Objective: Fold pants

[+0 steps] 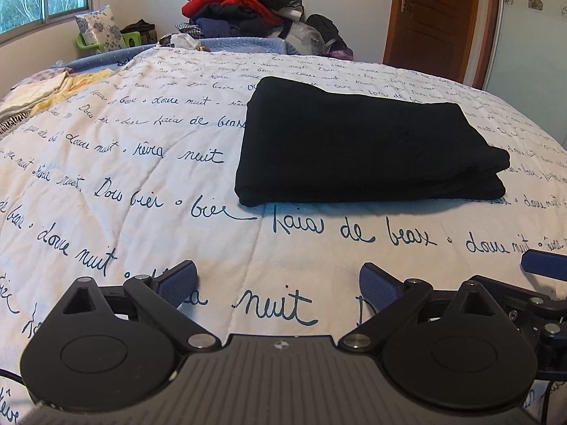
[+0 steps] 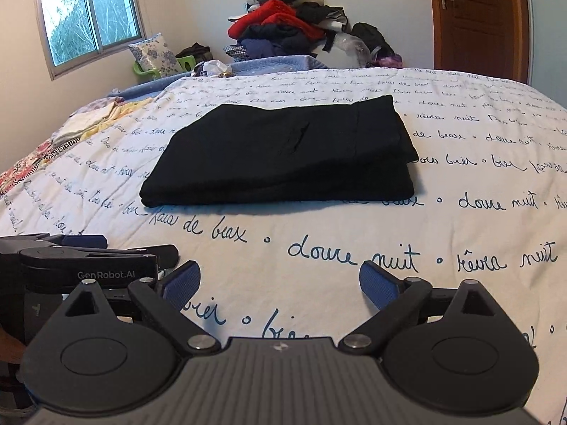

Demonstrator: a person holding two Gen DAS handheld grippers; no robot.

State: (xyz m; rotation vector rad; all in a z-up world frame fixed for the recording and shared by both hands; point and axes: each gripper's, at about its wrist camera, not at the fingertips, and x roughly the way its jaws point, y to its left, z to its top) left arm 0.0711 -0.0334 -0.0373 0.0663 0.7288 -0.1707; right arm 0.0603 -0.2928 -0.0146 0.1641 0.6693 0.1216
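Black pants [image 1: 361, 145] lie folded into a flat rectangle on a white quilt [image 1: 149, 191] printed with dark script; in the right wrist view the pants [image 2: 283, 156] sit a little left of centre. My left gripper [image 1: 278, 281] hovers over the quilt in front of the pants, open, nothing between its blue pads. My right gripper [image 2: 278, 279] is likewise open and empty, short of the pants. The left gripper's body [image 2: 71, 265] shows at the left edge of the right wrist view. One blue finger of the right gripper [image 1: 542, 262] shows at the right edge of the left wrist view.
A heap of mixed clothes [image 1: 248, 3] stands beyond the bed's far edge. Folded pale fabrics [image 1: 46, 92] lie at the far left of the bed. A window [image 2: 88, 14] is at the back left, a wooden door [image 2: 478, 17] at the back right.
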